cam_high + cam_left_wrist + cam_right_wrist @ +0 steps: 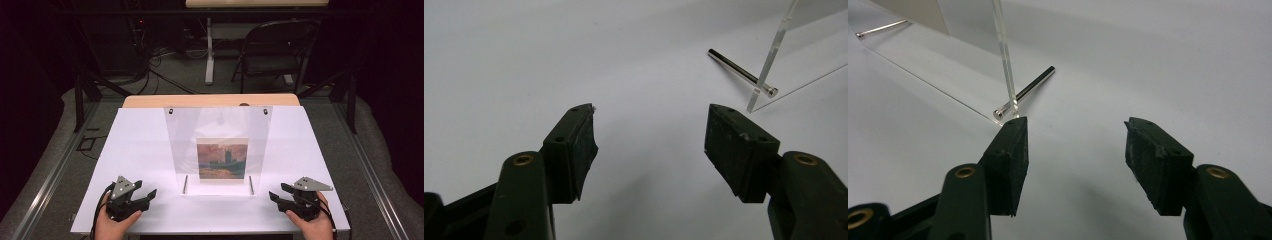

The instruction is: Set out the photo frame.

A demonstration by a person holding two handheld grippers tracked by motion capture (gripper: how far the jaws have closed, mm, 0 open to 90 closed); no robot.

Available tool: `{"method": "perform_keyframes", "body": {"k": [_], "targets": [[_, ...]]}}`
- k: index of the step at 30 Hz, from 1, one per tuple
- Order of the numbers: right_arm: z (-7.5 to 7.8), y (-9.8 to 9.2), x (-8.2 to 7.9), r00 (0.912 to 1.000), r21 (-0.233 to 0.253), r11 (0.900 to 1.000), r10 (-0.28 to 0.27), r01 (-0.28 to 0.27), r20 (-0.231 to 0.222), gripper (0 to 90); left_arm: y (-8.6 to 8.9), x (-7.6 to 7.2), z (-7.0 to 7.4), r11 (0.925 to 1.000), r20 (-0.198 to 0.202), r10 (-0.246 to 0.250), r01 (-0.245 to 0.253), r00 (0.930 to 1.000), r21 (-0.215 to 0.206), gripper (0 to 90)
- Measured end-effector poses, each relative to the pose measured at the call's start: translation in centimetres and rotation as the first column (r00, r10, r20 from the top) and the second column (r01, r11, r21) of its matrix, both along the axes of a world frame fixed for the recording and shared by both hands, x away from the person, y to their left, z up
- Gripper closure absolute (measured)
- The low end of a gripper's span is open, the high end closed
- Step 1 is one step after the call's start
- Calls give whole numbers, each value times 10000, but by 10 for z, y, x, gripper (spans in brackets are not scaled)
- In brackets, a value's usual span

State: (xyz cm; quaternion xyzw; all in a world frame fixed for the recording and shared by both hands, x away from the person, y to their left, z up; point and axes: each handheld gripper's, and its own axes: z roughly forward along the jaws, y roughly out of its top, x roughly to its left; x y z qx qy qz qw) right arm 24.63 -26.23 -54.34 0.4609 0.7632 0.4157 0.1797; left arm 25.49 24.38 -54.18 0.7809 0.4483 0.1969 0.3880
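1. High view. A clear acrylic stand [218, 145] sits upright and leaning back at the middle of the white tabletop [135, 145], with a small painted card [222, 159] against its face. Two metal pins [185, 184] lie along its foot, one on each side. The left tongs [148, 192] and right tongs [276, 194] rest low on the tabletop, each well apart from the stand, on either side of its front edge, both spread and holding nothing. Beyond the tabletop: a folding chair [272, 50], a table leg and loose floor cables, none in the way.

2. Left gripper view. The left tongs [649, 130] are spread over bare tabletop. The stand's near corner [769, 60] and one pin [741, 72] lie ahead to the right. Risk, as a judgement: a sideways approach could knock the pin, which would roll, or push the light stand along the smooth surface.

3. Right gripper view. The right tongs [1075, 132] are spread, their left jaw tip near the stand's upright edge [1004, 55] and the pin [1025, 92] at its foot. Risk, as a judgement: closing on the thin, slick acrylic from one side alone could tip the stand and drop the card; uneven pressure from the two tongs could twist it. The pin stands between jaw and base.
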Motion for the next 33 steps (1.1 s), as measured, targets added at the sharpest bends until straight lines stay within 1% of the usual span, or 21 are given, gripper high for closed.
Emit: {"method": "perform_keyframes", "body": {"k": [6,10,17,21,24,29,33], "targets": [[-5,0,3,9991,86,9999,115,-112,-405,424,1,1,-3,9999,-300,-25,21,9995,-153,367],[-6,-2,4,9987,338,9994,129,-113,-492,424,1,3,-4,9998,-496,-115,107,9987,-164,366],[-7,-8,5,9984,581,9983,-55,87,-558,424,3,4,-6,9997,-724,-98,81,9973,-244,366],[-8,-9,5,9978,681,9976,-98,143,-661,423,4,4,-6,9994,-747,-17,-8,9972,-335,366],[-8,-10,5,9978,708,9973,-136,182,-652,423,4,4,-6,9992,-710,1,-28,9975,-389,366],[-8,-11,5,9974,746,9971,-123,176,-704,423,5,4,-6,9993,-764,27,-56,9971,-379,366],[-8,-12,5,9972,784,9967,-153,210,-726,422,7,5,-5,9986,-803,88,-130,9967,-521,366]]}}
